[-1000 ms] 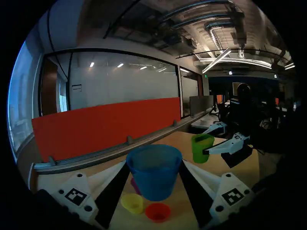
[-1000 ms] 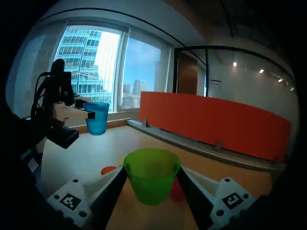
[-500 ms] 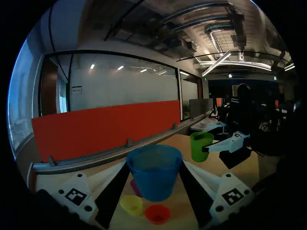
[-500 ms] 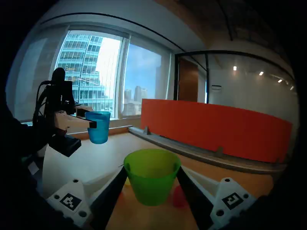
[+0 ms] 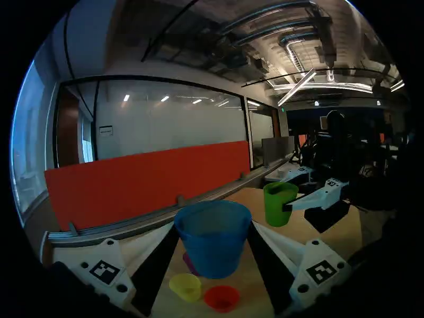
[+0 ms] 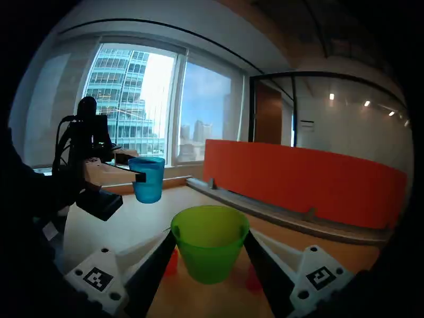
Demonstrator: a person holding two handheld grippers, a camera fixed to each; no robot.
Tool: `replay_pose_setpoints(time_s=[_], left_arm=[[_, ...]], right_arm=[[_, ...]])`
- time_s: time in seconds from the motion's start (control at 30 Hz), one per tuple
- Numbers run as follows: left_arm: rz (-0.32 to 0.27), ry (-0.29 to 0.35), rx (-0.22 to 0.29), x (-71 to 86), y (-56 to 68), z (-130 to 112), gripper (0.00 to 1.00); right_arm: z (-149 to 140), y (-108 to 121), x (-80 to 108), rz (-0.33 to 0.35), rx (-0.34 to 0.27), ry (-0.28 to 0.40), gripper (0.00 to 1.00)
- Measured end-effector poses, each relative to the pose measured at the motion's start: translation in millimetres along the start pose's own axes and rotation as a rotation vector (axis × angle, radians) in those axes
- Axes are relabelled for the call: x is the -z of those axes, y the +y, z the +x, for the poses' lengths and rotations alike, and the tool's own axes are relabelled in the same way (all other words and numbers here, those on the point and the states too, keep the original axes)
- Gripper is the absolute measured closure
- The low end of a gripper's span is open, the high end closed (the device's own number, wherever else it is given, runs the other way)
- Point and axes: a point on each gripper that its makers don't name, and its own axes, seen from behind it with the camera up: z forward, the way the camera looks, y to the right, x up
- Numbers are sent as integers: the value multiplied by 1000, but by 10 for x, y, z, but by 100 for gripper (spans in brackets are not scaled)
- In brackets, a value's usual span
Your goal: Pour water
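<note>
**Blue cup and green cup both held upright, not yet brought together**

Left gripper view: the blue cup [image 5: 213,244] sits upright between the two fingers of the left hand-held gripper [image 5: 213,229], which is clamped on its sides just under the rim. It is lifted clear of the tabletop [image 5: 312,229]. Below it on the wood stand a small yellow cup [image 5: 185,286] and a small red cup [image 5: 221,298]. Farther off to the right, the right hand-held gripper [image 5: 283,205] grips the green cup [image 5: 277,203], also upright and well apart from the blue one. Whether the blue cup holds water cannot be told from here.

Right gripper view: the green cup [image 6: 210,245] fills the gap between this gripper's fingers, pinched on both sides, mouth open and level. The blue cup [image 6: 147,179] hangs to the left in front of the window, above the tabletop, with a person's arm behind it.

Judging from this, the step in hand is closing the gap before tipping. To do it well, bring one rim just above and just inside the other cup's mouth, hold the receiving cup level and steady, and only then roll the pouring wrist slowly. Tipping early would spill water onto the small cups beneath, and a harder squeeze could buckle the thin cup walls.
</note>
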Motion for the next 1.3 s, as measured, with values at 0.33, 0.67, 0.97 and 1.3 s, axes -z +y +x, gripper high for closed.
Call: replay_pose_setpoints(time_s=[0.33, 0.67, 0.97, 1.3], left_arm=[[-2, 35, -61, -20, 47, 147, 14], [10, 69, -179, -24, 102, 321, 14], [10, 90, -291, -47, 200, 474, 14], [11, 88, -415, -100, 286, 592, 14]], right_arm=[[-11, -217, -100, 66, 8, -3, 9], [-70, -442, -210, 129, 12, -9, 9], [-83, -579, -273, 164, 5, -3, 9], [-66, -671, -314, 192, -14, 9, 9]])
